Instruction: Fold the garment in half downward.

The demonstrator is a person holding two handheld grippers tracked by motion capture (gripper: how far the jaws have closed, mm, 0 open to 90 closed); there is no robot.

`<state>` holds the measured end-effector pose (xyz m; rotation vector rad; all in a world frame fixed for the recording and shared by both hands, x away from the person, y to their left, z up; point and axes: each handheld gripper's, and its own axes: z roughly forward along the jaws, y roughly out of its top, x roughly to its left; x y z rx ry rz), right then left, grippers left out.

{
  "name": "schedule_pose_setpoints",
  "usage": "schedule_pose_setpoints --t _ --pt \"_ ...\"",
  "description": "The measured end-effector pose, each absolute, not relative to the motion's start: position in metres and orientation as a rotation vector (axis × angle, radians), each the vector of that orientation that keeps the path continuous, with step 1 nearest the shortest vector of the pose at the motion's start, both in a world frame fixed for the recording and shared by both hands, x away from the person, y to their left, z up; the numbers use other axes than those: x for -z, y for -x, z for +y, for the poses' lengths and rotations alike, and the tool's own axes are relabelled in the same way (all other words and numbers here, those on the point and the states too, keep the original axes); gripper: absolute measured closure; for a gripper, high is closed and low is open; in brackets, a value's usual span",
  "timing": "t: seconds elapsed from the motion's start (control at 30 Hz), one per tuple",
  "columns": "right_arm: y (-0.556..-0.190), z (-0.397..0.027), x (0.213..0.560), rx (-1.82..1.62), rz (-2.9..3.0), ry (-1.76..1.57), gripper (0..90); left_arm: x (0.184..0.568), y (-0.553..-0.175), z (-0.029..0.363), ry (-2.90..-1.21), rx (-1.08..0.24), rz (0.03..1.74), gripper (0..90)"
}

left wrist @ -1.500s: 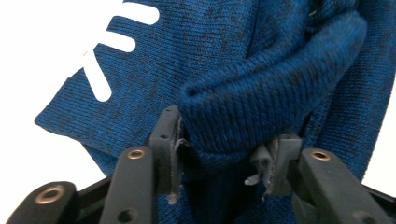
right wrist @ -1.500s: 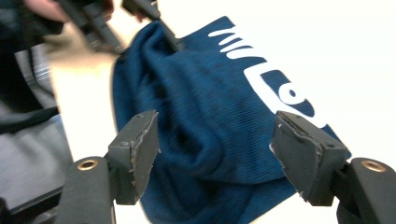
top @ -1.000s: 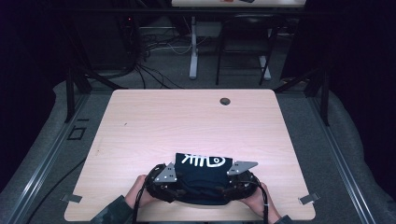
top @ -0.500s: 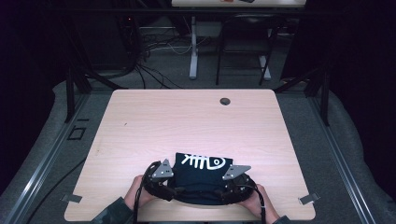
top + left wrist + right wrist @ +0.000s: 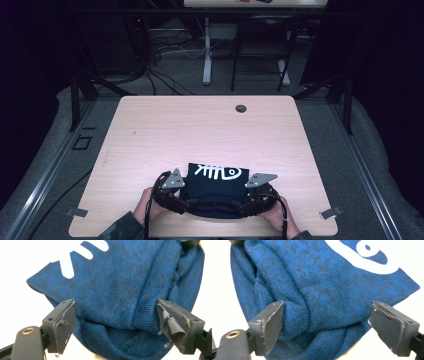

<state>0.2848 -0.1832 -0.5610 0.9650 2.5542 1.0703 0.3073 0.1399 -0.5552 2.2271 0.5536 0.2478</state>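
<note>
Folded blue knit garment [image 5: 216, 187] sits at the table's [image 5: 150, 130] near edge, left gripper [image 5: 115, 322] and right gripper [image 5: 325, 325] both gaping wide around its bunched ends, bare wood beyond.

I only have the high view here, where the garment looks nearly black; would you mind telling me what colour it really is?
Observer: In the left gripper view the folded garment is a blue knit flecked with darker thread, and its print is white.
Operator: Thank you. Are the left gripper's jaws closed on it?
Observer: No. The left gripper has its jaws spread wide, with a rolled fold of the cloth lying between them.
Operator: And the right one?
Observer: The right gripper is open too, its jaws either side of a bunched fold, in the right gripper view.
</note>
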Motion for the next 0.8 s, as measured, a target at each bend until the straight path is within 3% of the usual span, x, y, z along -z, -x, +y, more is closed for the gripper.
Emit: schedule_pose_setpoints --t 0.17,0.47,0.8 --pt "-0.286 -0.204 0.548 -1.191 2.434 -1.037 4.0 0.547 -0.318 0.159 -2.157 -0.325 0.638 12.6" --pt "-0.289 -0.247 0.545 -1.245 2.396 -1.112 3.8 0.553 -0.341 0.195 -2.143 -0.419 0.795 11.6" --pt "-0.296 -0.278 0.572 -0.939 2.293 -1.2 3.0 0.579 -0.369 0.224 -2.173 -0.334 0.99 6.8"
